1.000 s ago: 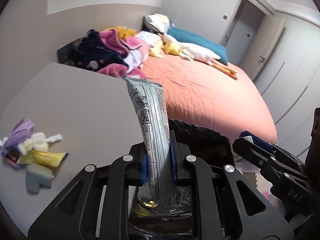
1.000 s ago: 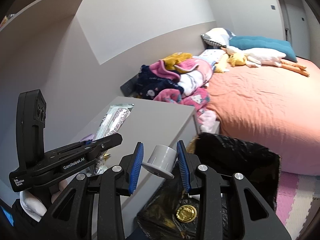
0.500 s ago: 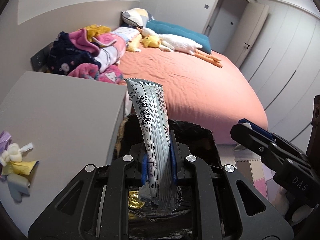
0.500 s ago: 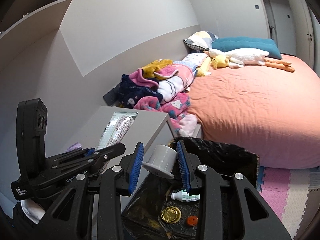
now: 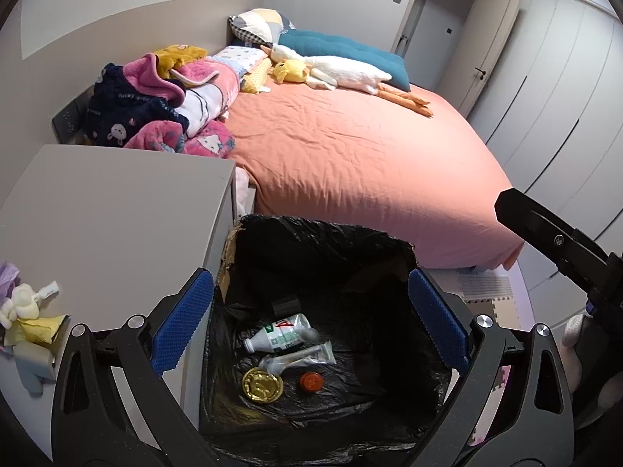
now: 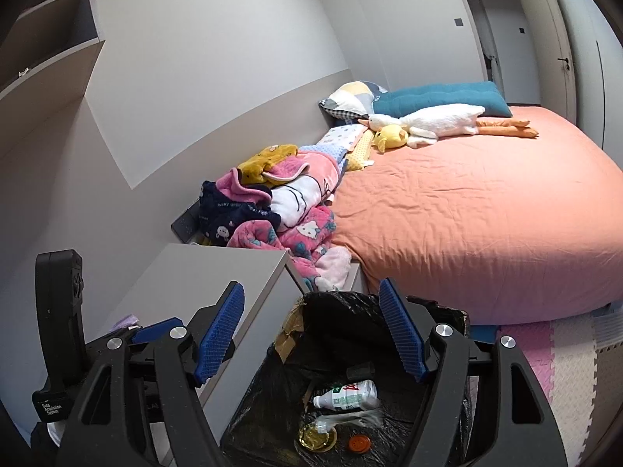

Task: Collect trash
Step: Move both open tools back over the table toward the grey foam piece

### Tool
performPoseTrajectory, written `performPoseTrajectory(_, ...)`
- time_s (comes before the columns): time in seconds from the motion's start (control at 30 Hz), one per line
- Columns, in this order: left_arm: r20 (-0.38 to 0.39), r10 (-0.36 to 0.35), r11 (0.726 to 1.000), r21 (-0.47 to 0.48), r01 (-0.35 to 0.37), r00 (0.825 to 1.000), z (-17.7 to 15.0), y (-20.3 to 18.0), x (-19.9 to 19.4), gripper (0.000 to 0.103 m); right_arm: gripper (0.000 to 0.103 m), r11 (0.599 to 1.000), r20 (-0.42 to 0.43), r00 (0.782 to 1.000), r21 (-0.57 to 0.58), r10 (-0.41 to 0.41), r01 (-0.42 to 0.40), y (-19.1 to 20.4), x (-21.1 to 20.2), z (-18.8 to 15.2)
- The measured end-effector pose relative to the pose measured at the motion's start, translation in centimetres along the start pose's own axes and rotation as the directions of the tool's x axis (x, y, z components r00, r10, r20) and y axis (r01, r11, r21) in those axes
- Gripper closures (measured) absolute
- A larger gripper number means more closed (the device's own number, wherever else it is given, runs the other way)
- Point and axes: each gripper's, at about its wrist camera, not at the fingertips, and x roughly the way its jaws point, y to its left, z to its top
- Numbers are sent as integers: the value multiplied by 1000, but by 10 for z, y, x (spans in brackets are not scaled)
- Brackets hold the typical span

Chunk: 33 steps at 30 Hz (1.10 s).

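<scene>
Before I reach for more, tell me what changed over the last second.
Both claws opened over the trash bin. The left claw let go of the grey wrapper, which now lies in the bin. The right claw released its grey cup; where that landed is unclear. Both views swung from the grey cabinet toward the bin. The scrap pile on the cabinet stays put.

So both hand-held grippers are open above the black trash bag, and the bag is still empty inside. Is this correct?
Not fully. The left hand-held gripper and the right hand-held gripper are open above the black trash bag, but the bag is not empty. The left wrist view shows a plastic bottle, a clear wrapper, a gold lid and an orange cap on its bottom.
</scene>
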Motion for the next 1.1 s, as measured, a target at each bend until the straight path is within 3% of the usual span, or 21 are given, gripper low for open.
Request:
performPoseTrajectory(0.63,38,94,992,-87,-90,995,-14,45,-31,7,30,992,-47,993,-55,110,-112,47,23,-4)
performPoseTrajectory(1.1,36,208,961,-191,-198,977,-36,100,-61,7,30,968,-132,969,-112,208,-223,101,52,-15)
